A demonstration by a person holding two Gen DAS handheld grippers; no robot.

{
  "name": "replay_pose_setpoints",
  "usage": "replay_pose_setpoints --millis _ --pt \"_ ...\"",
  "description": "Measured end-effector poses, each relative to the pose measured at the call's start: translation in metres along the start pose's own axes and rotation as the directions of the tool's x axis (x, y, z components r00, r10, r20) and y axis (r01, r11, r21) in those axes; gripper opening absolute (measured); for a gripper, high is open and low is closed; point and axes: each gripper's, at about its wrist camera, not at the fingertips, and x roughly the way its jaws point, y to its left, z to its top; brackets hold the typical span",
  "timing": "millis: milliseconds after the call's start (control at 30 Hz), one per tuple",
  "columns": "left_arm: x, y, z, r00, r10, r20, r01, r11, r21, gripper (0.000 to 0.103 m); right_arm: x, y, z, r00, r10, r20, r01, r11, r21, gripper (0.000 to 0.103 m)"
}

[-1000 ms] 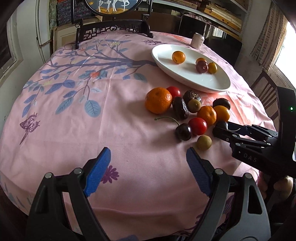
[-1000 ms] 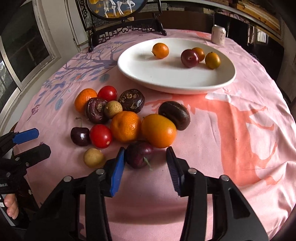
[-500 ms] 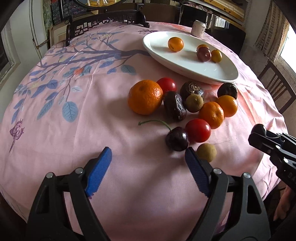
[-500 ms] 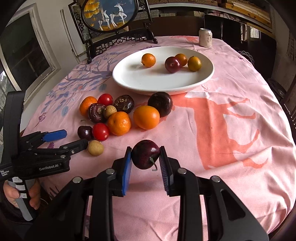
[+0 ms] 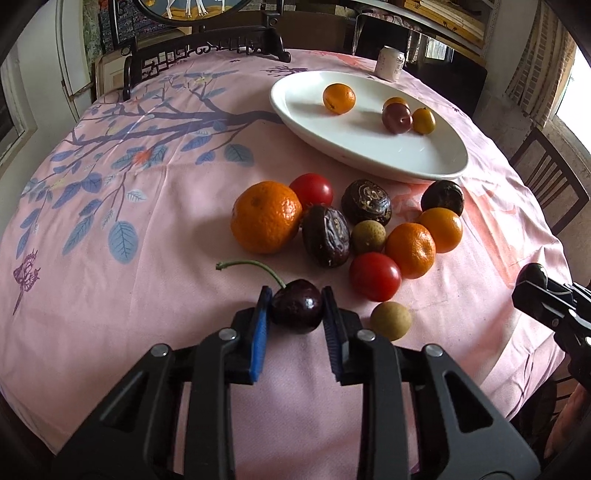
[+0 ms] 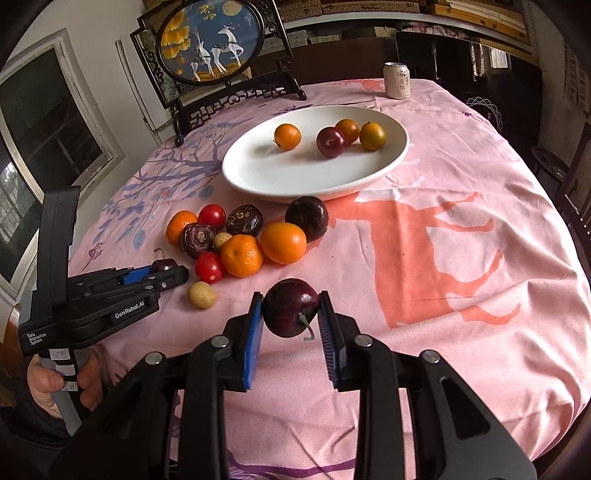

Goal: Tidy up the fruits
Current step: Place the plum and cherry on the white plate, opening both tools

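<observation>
both tongs are mid-pickup: the left gripper (image 5: 295, 308) pinches the stemmed cherry (image 5: 297, 310) on the cloth, the right gripper (image 6: 290, 314) pinches a dark plum (image 6: 290, 307); next, likely carry both to the white plate (image 6: 258, 173)

Domestic dining room. A round bench under a pink printed tablecloth (image 6: 461, 229) fills the centre; a carved wooden stand with a round deer painting (image 6: 210, 40) stands at upper left, a window (image 6: 44, 122) at far left, wooden dining chairs (image 5: 546, 188) at the right edge, and shelving (image 6: 461, 14) runs along the top.
</observation>
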Motion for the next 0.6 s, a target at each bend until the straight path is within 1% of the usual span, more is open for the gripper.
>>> replay_pose_setpoints --millis 233,367,467,600 --pt "-0.026 0.006 -0.002 0.998 -0.037 0.048 0.038 0.999 -0.015 0.027 0.001 0.009 0.0 1.0 0.005 -0.002 -0.005 1.0 -0.019 0.03" --pt "-0.04 0.002 0.003 0.996 -0.05 0.073 0.049 0.999 0.018 0.027 0.004 0.011 0.001 1.0 0.0 -0.007 0.0 1.0 -0.025 0.03" --pt "-0.049 0.0 0.019 0.994 -0.06 0.097 0.054 0.997 0.054 0.027 0.004 0.014 0.005 1.0 -0.004 -0.008 0.003 0.999 -0.038 0.03" --pt "-0.054 -0.001 0.056 0.99 -0.065 0.123 0.055 0.995 0.083 0.027 0.006 0.016 0.021 1.0 -0.016 0.004 0.017 0.998 -0.061 0.03"
